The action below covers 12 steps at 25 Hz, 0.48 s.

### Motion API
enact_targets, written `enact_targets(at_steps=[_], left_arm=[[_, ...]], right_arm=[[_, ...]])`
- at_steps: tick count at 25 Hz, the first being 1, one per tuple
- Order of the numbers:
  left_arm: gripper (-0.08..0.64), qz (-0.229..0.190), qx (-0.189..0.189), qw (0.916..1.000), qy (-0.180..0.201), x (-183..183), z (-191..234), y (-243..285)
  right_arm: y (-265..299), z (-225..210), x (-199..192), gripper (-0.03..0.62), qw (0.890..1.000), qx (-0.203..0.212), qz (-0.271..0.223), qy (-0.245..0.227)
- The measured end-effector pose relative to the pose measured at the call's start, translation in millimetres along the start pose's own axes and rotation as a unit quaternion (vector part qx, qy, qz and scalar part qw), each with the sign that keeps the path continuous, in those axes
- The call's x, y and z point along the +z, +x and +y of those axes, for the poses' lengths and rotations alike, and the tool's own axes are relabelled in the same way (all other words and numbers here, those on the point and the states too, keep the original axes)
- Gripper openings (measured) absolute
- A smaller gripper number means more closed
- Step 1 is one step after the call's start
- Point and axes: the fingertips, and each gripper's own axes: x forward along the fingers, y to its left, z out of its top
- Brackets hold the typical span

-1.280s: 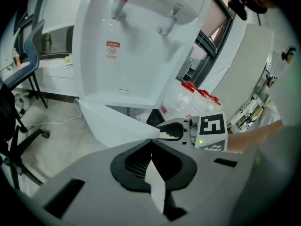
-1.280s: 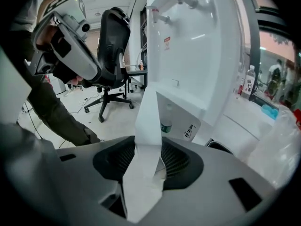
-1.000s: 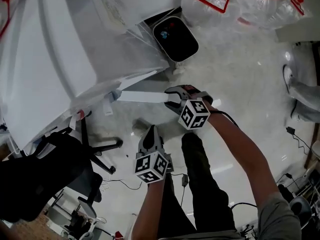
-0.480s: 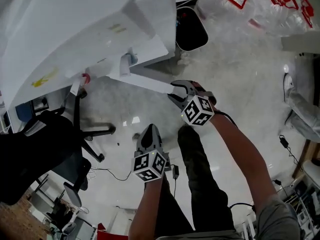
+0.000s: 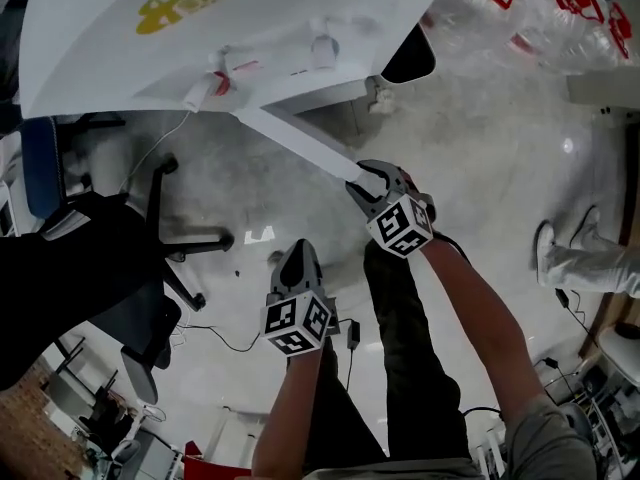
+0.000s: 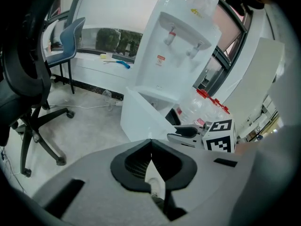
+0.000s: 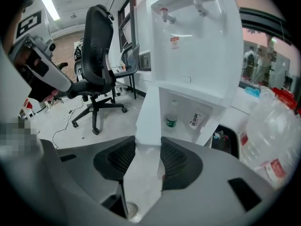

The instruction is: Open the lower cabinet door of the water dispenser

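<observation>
Office chair (image 5: 110, 268) at left, water jugs (image 5: 540, 13) upper right, water dispenser (image 5: 200, 28) between them. Cabinet door (image 5: 300, 143) stands open, its long edge running diagonally from top centre down-right into my right gripper (image 5: 365, 183), which is clamped on it; my left gripper (image 5: 297, 255) is closed and empty at lower centre. Only the right gripper view shows a bottle (image 7: 171, 115) and a small white container (image 7: 196, 120) inside the cabinet.

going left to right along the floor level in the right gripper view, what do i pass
office chair → cabinet door → bottle → white cup → black bin → water jug
</observation>
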Motion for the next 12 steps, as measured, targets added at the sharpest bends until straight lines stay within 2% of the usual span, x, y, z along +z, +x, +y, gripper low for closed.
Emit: enact_targets(at_steps=[12], left_arm=[[0.008, -0.008, 0.021, 0.9995, -0.021, -11.7, 73.8, -41.6]], right_arm=[[11.0, 62.6, 6.4, 0.167, 0.995, -0.065, 0.014, 0.076]])
